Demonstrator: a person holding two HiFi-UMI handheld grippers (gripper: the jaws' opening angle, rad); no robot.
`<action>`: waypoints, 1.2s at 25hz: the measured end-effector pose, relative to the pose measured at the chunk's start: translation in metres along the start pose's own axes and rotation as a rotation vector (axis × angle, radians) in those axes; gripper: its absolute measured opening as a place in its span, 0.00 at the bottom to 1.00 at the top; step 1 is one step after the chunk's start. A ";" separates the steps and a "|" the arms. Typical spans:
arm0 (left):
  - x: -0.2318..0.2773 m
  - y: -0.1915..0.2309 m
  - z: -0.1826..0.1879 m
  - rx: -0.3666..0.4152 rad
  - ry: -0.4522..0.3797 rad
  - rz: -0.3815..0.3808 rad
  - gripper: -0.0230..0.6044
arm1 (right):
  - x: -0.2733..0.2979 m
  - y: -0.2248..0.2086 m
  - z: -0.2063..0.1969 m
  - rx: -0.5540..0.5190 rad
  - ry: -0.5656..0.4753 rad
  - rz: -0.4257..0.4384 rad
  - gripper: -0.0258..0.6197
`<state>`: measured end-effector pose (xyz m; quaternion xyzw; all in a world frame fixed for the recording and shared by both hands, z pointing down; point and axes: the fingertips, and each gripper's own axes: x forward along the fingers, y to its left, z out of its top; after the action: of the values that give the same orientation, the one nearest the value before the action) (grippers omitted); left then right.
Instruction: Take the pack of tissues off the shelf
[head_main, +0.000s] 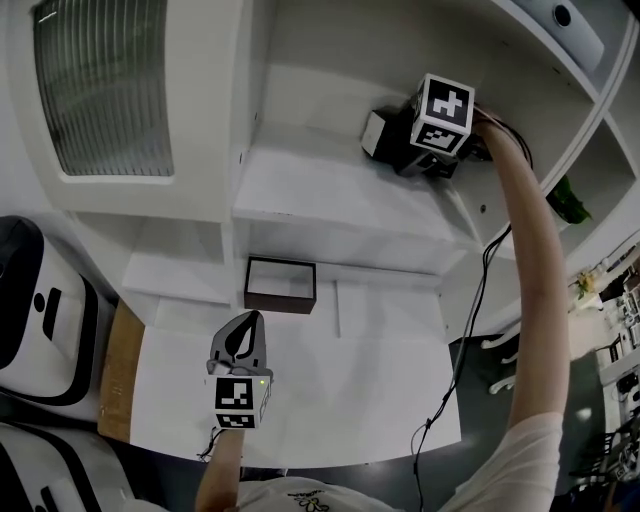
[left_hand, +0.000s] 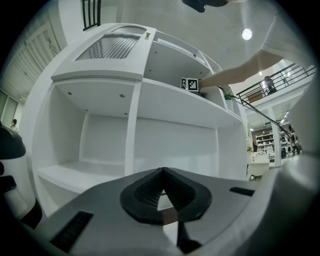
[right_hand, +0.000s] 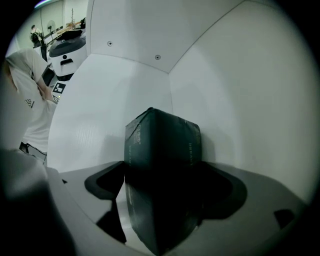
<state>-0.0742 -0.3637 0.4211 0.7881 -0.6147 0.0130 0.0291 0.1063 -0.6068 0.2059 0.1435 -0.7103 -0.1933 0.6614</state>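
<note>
The pack of tissues (right_hand: 161, 142) is a dark green wrapped block standing in the back corner of the upper shelf (head_main: 330, 190). My right gripper (right_hand: 162, 176), reached up at arm's length, has one jaw against each side of the pack, and the pack fills the gap between them. In the head view the pack (head_main: 376, 131) shows just left of the right gripper (head_main: 396, 142) and its marker cube. My left gripper (head_main: 248, 330) hangs low over the white table (head_main: 380, 400), its jaws together with nothing in them (left_hand: 162, 173).
A dark-framed open box (head_main: 281, 284) stands on the table at the foot of the shelf unit. White rounded machines (head_main: 40, 310) are at the left. A black cable (head_main: 452, 395) trails down from the right arm. A green plant (head_main: 568, 200) sits on a right-hand shelf.
</note>
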 end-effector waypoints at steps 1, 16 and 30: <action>0.000 0.000 0.000 0.000 0.000 0.000 0.03 | 0.000 -0.001 0.001 -0.002 0.006 -0.002 0.74; -0.016 -0.012 0.015 0.037 -0.026 -0.027 0.03 | -0.014 0.004 0.007 -0.043 0.013 -0.222 0.71; -0.055 -0.012 0.052 0.092 -0.115 -0.032 0.03 | -0.109 0.009 0.025 0.005 -0.089 -0.509 0.71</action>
<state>-0.0772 -0.3106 0.3652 0.7978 -0.6014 -0.0048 -0.0423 0.0911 -0.5467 0.1123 0.3107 -0.6801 -0.3578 0.5594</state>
